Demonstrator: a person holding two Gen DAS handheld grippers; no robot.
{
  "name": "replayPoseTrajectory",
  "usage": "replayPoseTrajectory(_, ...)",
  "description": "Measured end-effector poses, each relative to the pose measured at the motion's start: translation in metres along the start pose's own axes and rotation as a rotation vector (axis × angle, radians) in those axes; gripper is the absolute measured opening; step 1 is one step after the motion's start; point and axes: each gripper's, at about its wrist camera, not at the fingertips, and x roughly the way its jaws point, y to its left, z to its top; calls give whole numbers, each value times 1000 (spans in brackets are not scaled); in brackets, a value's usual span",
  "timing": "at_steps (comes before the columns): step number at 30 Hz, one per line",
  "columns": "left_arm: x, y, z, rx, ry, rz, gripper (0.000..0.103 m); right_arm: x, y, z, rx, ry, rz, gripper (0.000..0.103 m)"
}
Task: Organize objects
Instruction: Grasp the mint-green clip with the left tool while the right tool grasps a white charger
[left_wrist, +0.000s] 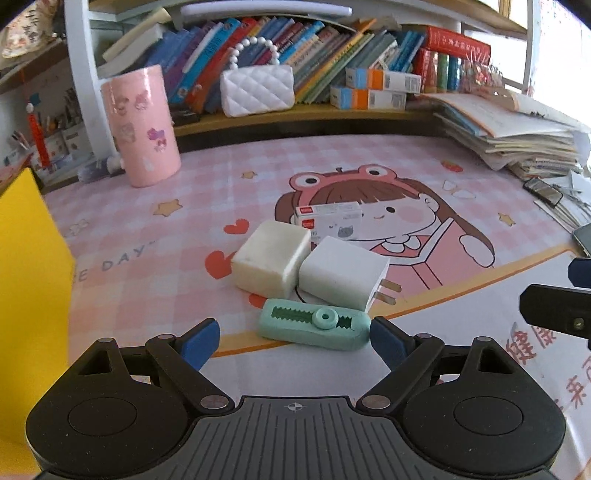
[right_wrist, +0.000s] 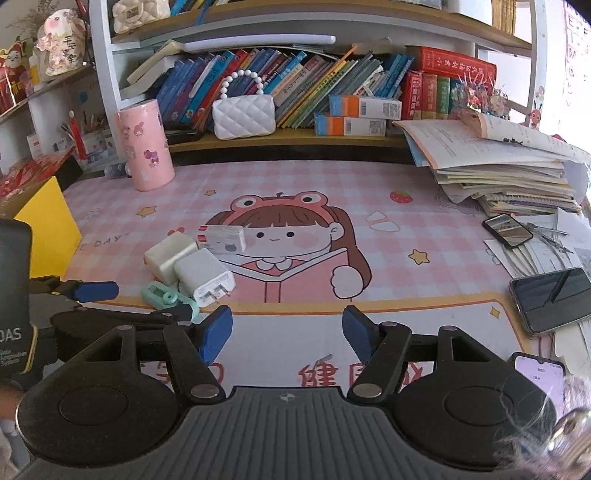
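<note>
A: Desk mat (left_wrist: 155, 229)? Clip (left_wrist: 314, 325)?
B: Pink-and-white check, cartoon girl print; mint green
A: Chargers?
B: Cream charger (left_wrist: 271, 258); white charger (left_wrist: 343, 271)
A: Cup (left_wrist: 140, 125)? Box (left_wrist: 29, 295)?
B: Pink, cartoon stickers; yellow

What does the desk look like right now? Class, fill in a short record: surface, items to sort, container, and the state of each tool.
surface: pink cartoon desk mat
items to sort: mint green eraser, white charger with prongs showing, cream charger block, small white box, clustered together
container: yellow bin at the left edge
left tool: open, the mint green eraser just ahead between its tips
right tool: open, nothing between its fingers
background: pink cup, white quilted bag
</note>
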Motion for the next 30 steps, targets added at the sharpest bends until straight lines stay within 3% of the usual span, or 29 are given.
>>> replayPoseTrajectory(4,7,-4,3,22,4,-16,89,3,-4,0,3,10,3,64)
replayPoseTrajectory(8,10,-4,3,22,10,-40,69,4,-4,1,-6,6,6,64)
replayPoseTrajectory(12,1,-2,1,9,-1,-28,69,10,-1,4,-22,8,32,64)
replayPoseTrajectory(17,-25,18,-10,-138,5,-16,69,26,11,14,-51,1,90,65)
replayPoseTrajectory(24,-68,41,-38,-260,22,24,69,78,40,30,-196,30,219,66)
replayPoseTrajectory(30,-88,52,-53,-303,30,52,69,114,57,34,-294,63,267,63)
